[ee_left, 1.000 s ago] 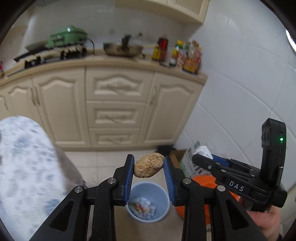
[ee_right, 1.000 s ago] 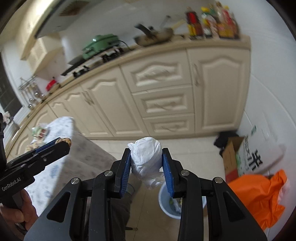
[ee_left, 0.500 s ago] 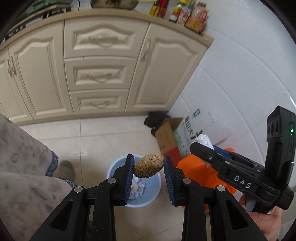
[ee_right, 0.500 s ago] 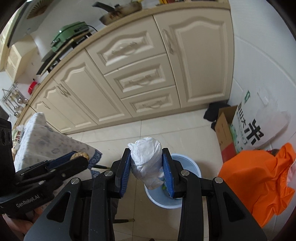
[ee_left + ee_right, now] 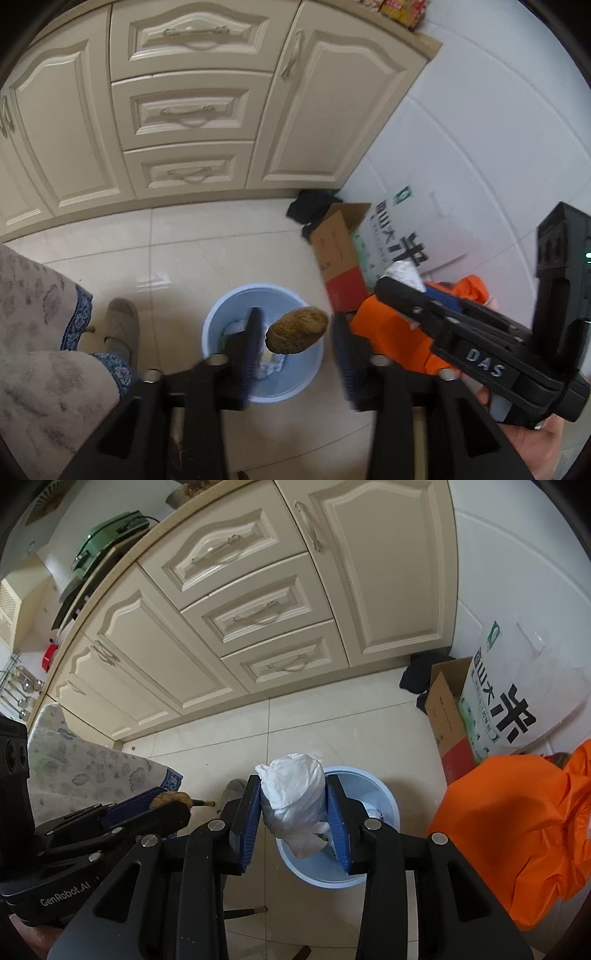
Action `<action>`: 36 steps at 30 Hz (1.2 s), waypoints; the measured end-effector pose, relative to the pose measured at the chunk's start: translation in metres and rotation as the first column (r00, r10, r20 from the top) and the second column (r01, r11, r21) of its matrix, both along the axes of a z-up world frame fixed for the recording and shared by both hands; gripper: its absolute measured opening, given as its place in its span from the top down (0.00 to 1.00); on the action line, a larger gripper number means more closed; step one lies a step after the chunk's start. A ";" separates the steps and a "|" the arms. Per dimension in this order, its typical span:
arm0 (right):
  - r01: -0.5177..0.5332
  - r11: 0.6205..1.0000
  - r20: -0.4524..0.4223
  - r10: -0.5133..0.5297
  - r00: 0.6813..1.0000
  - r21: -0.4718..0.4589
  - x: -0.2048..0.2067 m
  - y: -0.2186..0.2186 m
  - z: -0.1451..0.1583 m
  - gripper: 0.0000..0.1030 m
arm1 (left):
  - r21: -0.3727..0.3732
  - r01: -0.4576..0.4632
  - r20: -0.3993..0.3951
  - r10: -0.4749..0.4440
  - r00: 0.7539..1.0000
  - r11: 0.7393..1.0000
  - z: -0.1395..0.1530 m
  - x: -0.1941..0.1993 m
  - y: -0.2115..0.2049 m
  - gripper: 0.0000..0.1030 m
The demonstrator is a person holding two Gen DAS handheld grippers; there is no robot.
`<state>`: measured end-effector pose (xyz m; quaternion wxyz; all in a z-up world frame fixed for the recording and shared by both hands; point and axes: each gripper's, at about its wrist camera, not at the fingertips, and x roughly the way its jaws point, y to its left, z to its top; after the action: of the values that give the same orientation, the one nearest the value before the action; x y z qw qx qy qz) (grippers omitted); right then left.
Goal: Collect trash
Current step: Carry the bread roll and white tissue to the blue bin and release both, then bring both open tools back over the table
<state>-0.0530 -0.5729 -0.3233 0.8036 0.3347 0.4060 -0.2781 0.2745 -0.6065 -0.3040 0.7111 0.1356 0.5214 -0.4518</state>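
- Trash — a brown lump (image 5: pixel 297 330) — sits between the spread fingers of the left gripper (image 5: pixel 295 339), a clear gap on its right side; whether the left pad still touches it I cannot tell.
- It hangs over the blue bin (image 5: pixel 218 321) so it can fall in.
- The right gripper (image 5: pixel 293 812) clamps a white wad (image 5: pixel 295 794) above the bin's rim (image 5: pixel 384 801), at 3 o'clock of the left one — probably next to drop.

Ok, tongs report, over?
Left tongs open, brown lumpy scrap loose above round blue plastic bin. Right tongs shut on white crumpled wad. Bin mouth unobstructed.
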 end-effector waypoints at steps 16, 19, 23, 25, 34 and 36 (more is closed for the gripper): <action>0.083 0.996 -0.029 -0.083 0.996 -0.019 -0.010 0.004 0.006 0.00 | -0.005 -0.120 0.125 0.120 0.985 0.993 0.024 -0.026 0.026 0.03; 0.087 0.996 -0.023 -0.088 0.996 -0.029 -0.010 0.007 0.014 0.00 | -0.023 -0.121 0.144 0.123 0.982 0.992 0.033 -0.036 0.036 0.03; 0.081 0.996 -0.011 -0.081 0.997 -0.043 -0.009 0.015 0.027 0.00 | -0.060 -0.123 0.155 0.130 0.979 0.991 0.051 -0.045 0.055 0.03; 0.073 0.996 -0.003 -0.073 0.997 -0.056 -0.007 0.021 0.038 0.00 | -0.083 -0.121 0.162 0.133 0.978 0.989 0.062 -0.048 0.067 0.03; 0.043 0.992 0.048 -0.038 0.998 -0.122 0.003 0.053 0.083 0.00 | -0.194 -0.124 0.201 0.163 0.966 0.973 0.119 -0.061 0.151 0.01; 0.032 0.989 0.062 -0.023 0.998 -0.141 0.007 0.062 0.095 0.00 | -0.216 -0.133 0.205 0.178 0.962 0.967 0.131 -0.063 0.171 0.01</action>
<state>-0.0457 -0.5106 -0.2281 0.8335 0.2904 0.3560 -0.3069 0.2119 -0.4358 -0.1730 0.8085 0.0715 0.3992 -0.4264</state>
